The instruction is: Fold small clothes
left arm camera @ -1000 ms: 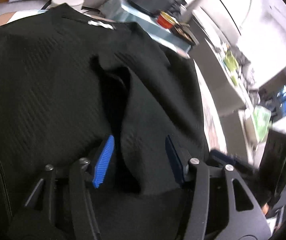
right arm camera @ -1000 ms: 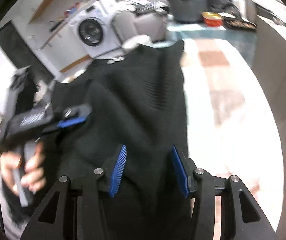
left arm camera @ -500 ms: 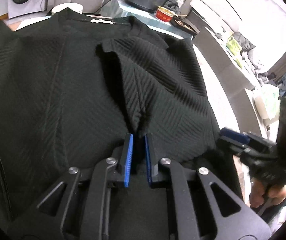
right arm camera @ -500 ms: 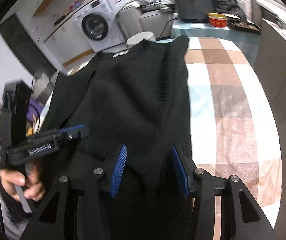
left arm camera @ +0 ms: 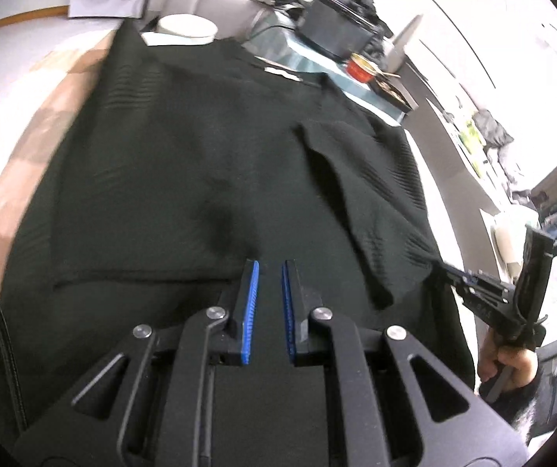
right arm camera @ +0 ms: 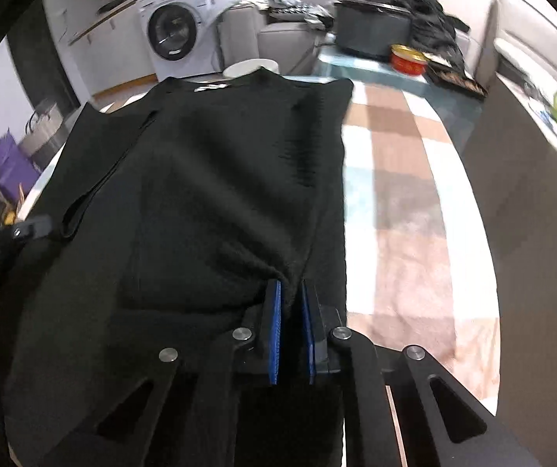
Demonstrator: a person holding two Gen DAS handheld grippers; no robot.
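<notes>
A black knit top (left arm camera: 200, 155) lies flat on the checked table, collar and white label (right arm camera: 210, 87) at the far end. My left gripper (left arm camera: 268, 268) is shut at the near hem with dark cloth in the narrow gap between its blue pads. The right side of the top is folded over the middle (left arm camera: 375, 179). My right gripper (right arm camera: 292, 288) is closing, and a raised pinch of the black top (right arm camera: 220, 175) sits pressed between its pads near the right edge. Each gripper shows in the other's view: the right gripper (left arm camera: 473, 280), the left gripper (right arm camera: 33, 227).
The checked tablecloth (right arm camera: 395, 214) lies bare to the right of the top. At the far end stand a dark pot (right arm camera: 371, 35), a red bowl (right arm camera: 408, 58) and a white round tub (left arm camera: 187, 29). A washing machine (right arm camera: 173, 35) stands behind.
The left jaws shut on cloth, then the left gripper moved left toward the top's near-left hem. The right jaws went from wide to pinched on a fold of the top.
</notes>
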